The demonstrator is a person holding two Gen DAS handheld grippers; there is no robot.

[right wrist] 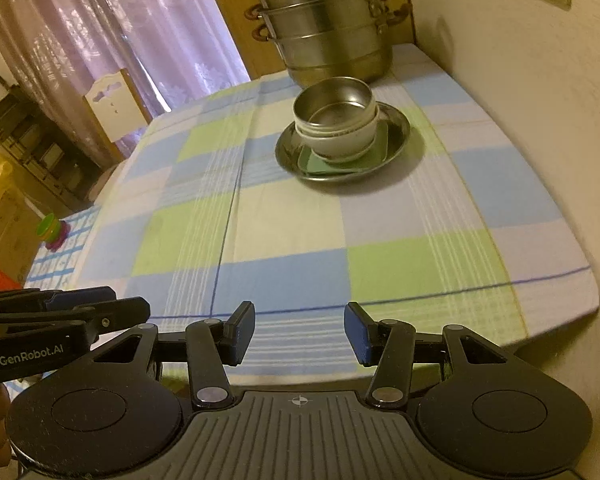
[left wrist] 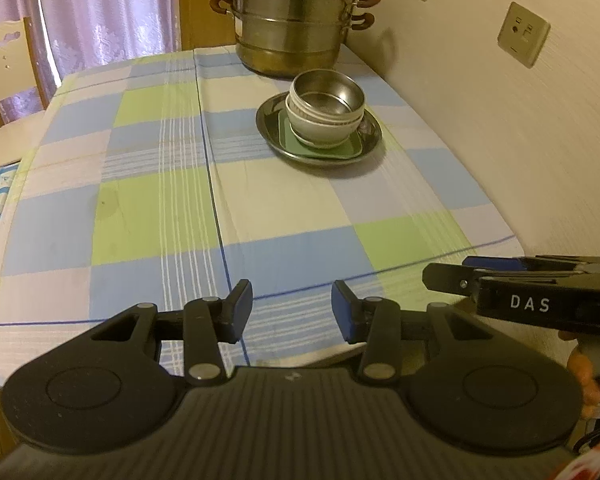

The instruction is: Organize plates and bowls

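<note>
Sitting on the far right of the tabletop (left wrist: 172, 208), a steel bowl (left wrist: 332, 88) nests in white bowls (left wrist: 320, 130), stacked on a green square plate (left wrist: 340, 150) inside a round steel plate (left wrist: 272, 136); a lidded steamer pot (left wrist: 292, 20) stands just behind; well short of the stack, my left gripper (left wrist: 291, 311) and right gripper (right wrist: 299, 332) hang side by side, both jaws parted and empty.
</note>
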